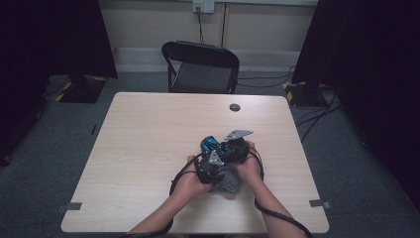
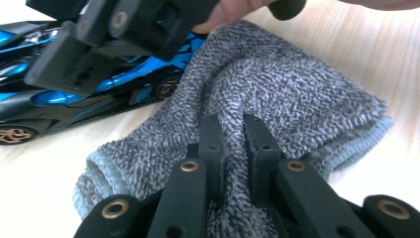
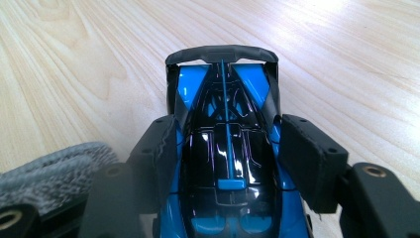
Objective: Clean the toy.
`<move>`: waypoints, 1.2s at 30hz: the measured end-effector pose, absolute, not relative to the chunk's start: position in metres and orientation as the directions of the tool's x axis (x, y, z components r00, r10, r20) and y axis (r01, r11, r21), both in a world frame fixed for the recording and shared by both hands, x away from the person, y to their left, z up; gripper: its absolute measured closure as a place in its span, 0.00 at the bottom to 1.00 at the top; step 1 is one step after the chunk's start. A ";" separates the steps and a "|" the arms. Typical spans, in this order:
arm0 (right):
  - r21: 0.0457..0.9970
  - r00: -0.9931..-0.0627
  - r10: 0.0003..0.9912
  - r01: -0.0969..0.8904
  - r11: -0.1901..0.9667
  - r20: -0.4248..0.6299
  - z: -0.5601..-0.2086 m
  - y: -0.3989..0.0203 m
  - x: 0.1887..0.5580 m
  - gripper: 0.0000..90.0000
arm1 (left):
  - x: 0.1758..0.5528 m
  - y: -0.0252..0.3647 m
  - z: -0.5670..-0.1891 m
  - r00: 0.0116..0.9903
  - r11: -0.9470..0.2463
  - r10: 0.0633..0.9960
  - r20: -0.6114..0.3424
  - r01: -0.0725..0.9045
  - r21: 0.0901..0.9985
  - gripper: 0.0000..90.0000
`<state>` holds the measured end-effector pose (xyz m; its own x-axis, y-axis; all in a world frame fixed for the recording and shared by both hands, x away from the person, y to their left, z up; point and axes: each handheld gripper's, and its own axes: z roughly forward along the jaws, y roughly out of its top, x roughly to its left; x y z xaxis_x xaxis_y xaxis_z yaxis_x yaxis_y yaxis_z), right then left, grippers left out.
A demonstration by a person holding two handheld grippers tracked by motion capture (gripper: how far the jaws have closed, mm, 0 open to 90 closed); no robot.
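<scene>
Tightly pinched sock [image 2: 277, 94]; car [image 3: 228, 163] between half-open jaws.

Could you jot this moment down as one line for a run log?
left gripper: shut on grey sock | right gripper: shut on blue toy car | both on table

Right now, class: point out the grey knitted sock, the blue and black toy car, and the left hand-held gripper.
grey knitted sock [image 2: 292, 94], left gripper view, its folded middle.
blue and black toy car [image 3: 225, 163], right gripper view, its glossy roof.
left hand-held gripper [image 2: 233, 144], left gripper view, between its fingertips, pinching sock.
</scene>
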<state>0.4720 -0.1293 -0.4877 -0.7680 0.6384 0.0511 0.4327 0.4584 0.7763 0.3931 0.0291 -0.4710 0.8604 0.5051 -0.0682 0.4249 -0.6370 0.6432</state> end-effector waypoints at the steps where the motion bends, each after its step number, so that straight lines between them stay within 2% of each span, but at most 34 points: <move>1: 0.776 -0.768 0.638 0.432 0.459 0.051 -0.488 -0.129 0.472 0.45 | 0.394 0.030 -0.471 0.859 -0.636 0.508 -0.066 0.426 0.643 0.89; 36: 0.774 -0.768 0.639 0.435 0.459 0.052 -0.487 -0.129 0.472 0.45 | 0.418 0.071 -0.469 0.773 -0.580 0.633 -0.033 0.502 0.642 0.90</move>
<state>0.4723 -0.1291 -0.4873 -0.7677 0.6387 0.0522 0.4349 0.4594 0.7744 0.4182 0.0709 -0.4686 0.7734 0.6331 -0.0330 0.5019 -0.5798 0.6418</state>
